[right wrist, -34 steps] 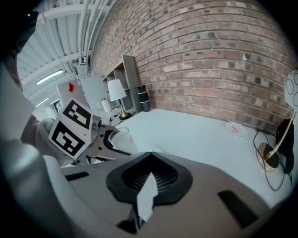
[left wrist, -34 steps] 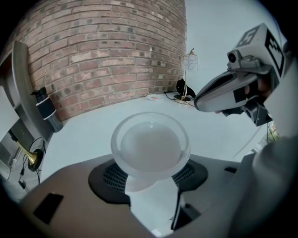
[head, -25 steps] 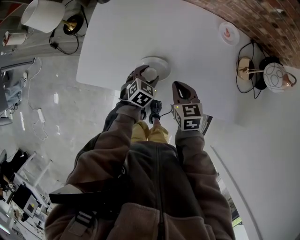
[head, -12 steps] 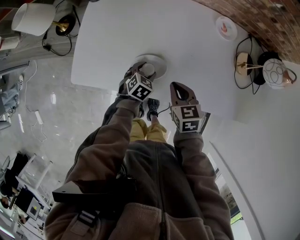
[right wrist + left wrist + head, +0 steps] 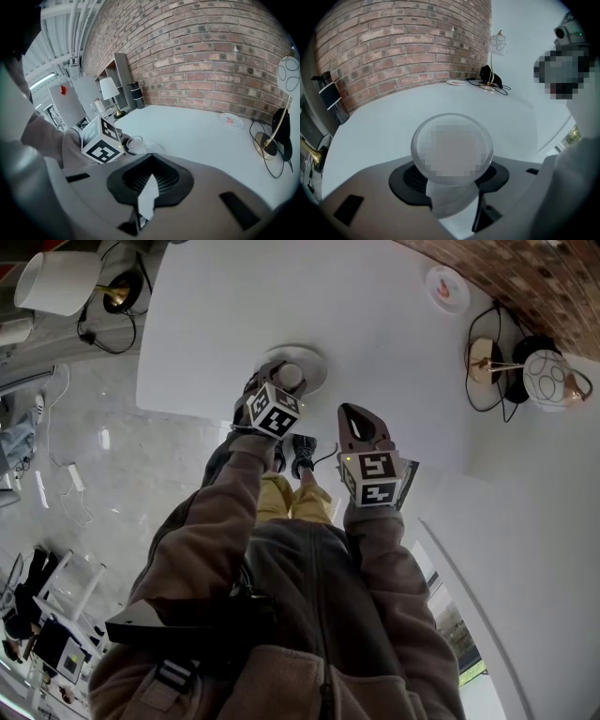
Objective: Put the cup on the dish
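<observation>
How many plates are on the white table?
2. One dish lies near the table's front edge, right by the cup held in the left gripper. A smaller plate sits far off, near the round lamp.

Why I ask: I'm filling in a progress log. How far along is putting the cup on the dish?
Done: the clear cup is grasped and over the white dish. In hand: the left hand-held gripper is shut on it. Left: release; whether it already rests there is unclear.
</observation>
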The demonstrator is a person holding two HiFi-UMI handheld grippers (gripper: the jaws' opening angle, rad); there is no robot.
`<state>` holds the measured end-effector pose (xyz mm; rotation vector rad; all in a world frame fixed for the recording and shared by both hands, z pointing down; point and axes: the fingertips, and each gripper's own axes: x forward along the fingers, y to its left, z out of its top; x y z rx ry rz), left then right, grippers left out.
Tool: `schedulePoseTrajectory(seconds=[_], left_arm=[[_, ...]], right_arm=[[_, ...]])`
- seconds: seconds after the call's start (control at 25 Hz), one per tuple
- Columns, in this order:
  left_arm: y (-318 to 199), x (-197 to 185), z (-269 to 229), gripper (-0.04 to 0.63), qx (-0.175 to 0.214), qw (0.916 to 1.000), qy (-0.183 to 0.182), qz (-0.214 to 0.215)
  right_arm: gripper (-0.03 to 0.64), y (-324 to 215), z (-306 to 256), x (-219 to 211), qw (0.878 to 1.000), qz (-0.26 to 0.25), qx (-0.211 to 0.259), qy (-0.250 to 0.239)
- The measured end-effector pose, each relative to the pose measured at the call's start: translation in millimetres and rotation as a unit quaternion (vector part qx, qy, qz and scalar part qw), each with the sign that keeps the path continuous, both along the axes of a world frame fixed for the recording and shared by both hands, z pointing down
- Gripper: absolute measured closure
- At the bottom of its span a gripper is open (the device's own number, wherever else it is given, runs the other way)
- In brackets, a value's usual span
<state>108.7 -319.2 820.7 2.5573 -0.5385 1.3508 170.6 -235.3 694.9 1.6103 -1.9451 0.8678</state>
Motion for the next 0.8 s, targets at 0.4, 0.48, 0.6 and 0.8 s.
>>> schedulePoseTrajectory(seconds=[0.4,0.48,0.6,0.8], left_arm=[[8,-10,-2,0.338,-0.013,0.9999,-0.007,0.003],[14,-18,-9,0.339,-0.012,0.9999,-0.008,-0.001],[38,-39,-28,0.339,-0.021,0.9997,-0.007,-0.009],[38,-74,-107,0.341,0.000,0.9932,0.060,-0.099]], right_arm=[[0.617,2,-6,2,1.000,-0.001,0.011,0.007],[0.617,3,-9,3,1.000,-0.004,0.015,0.011],[0.617,9,-19,2,1.000,-0.008,0.019,0.016],[0.617,5,-65,2,0.998,0.002,0.053,0.026]])
